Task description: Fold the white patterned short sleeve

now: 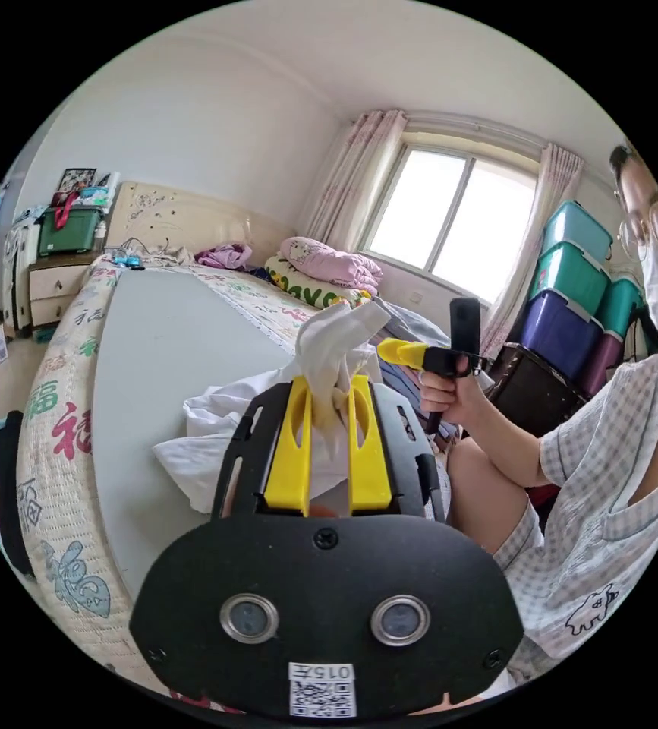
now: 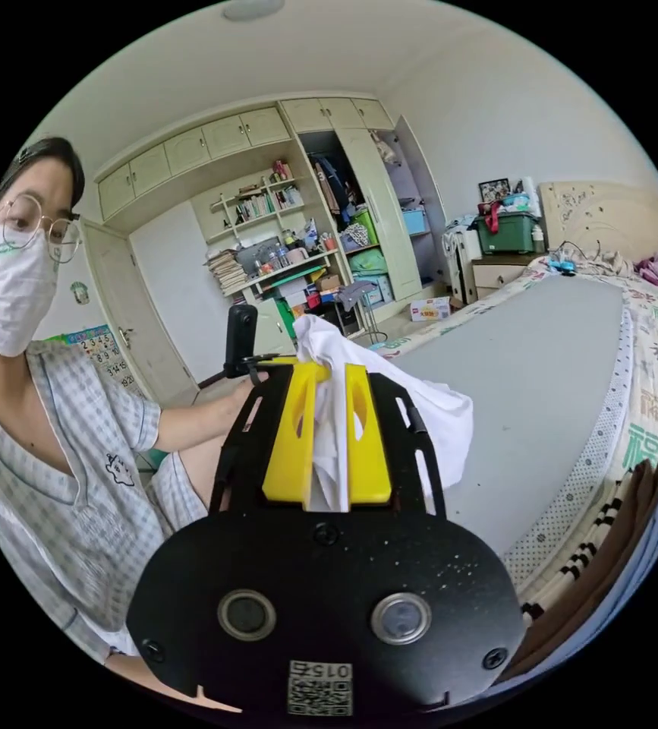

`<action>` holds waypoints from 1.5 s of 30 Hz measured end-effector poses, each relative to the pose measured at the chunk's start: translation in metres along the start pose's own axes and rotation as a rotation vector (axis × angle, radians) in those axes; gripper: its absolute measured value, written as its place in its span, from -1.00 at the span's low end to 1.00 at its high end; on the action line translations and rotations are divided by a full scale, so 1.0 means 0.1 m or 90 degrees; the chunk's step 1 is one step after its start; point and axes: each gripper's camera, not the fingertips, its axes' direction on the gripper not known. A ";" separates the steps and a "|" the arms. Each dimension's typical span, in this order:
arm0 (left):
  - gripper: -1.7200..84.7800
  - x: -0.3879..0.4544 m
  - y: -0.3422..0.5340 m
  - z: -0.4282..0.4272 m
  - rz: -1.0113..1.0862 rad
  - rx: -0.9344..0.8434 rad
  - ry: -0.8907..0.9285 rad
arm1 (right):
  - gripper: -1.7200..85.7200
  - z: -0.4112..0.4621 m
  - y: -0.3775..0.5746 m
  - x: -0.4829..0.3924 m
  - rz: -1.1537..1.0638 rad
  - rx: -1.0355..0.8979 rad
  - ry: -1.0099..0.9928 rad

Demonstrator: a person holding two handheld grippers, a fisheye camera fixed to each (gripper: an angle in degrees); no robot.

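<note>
We see left gripper [image 1: 327,395] jaws clamped on white garment [image 1: 329,357]; right gripper [image 2: 325,391] likewise clamped; our hand [image 1: 442,395] grips right gripper's handle.

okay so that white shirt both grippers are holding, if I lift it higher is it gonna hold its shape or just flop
Probably flop: the white shirt bunches between the left gripper jaws and sags in folds onto the grey mat. It looks thin and light. Pinched in the right gripper, it droops too.

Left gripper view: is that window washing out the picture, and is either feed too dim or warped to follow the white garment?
Left gripper view: the window is blown out, yet the white garment between the jaws stays readable. Right gripper view: even, soft light, and the garment's folds are clear. Both views: fisheye bends the bed edges, and the black gripper bodies block the lower frame.
</note>
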 end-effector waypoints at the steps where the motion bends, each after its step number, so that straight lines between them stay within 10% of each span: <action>1: -0.79 -0.10 0.01 -0.07 -0.034 0.015 0.003 | -0.64 0.01 -0.06 0.01 -0.005 -0.036 0.037; 11: -0.79 -0.21 -0.06 -0.30 -0.072 -0.004 0.038 | -0.82 1.15 -0.43 0.06 -0.058 -0.319 0.079; 19: -0.90 -0.08 -0.12 -0.75 -0.034 -0.004 -0.017 | -0.94 -0.13 -0.75 0.95 0.166 0.010 0.201; 24: -0.94 0.12 -0.19 -0.70 0.033 -0.060 0.042 | -0.91 -0.10 -0.99 0.99 0.107 -0.066 0.310; 28: -0.95 0.29 -0.16 -0.60 0.075 -0.084 0.060 | -0.70 -0.17 -1.17 1.00 0.046 0.019 0.069; 36: -0.95 0.40 -0.12 -0.38 0.066 -0.124 0.227 | -0.64 1.14 -1.50 0.68 -0.100 -0.155 0.017; 45: -0.96 0.39 -0.09 -1.12 0.055 0.009 0.060 | -0.87 0.30 -1.72 1.18 0.023 0.054 0.316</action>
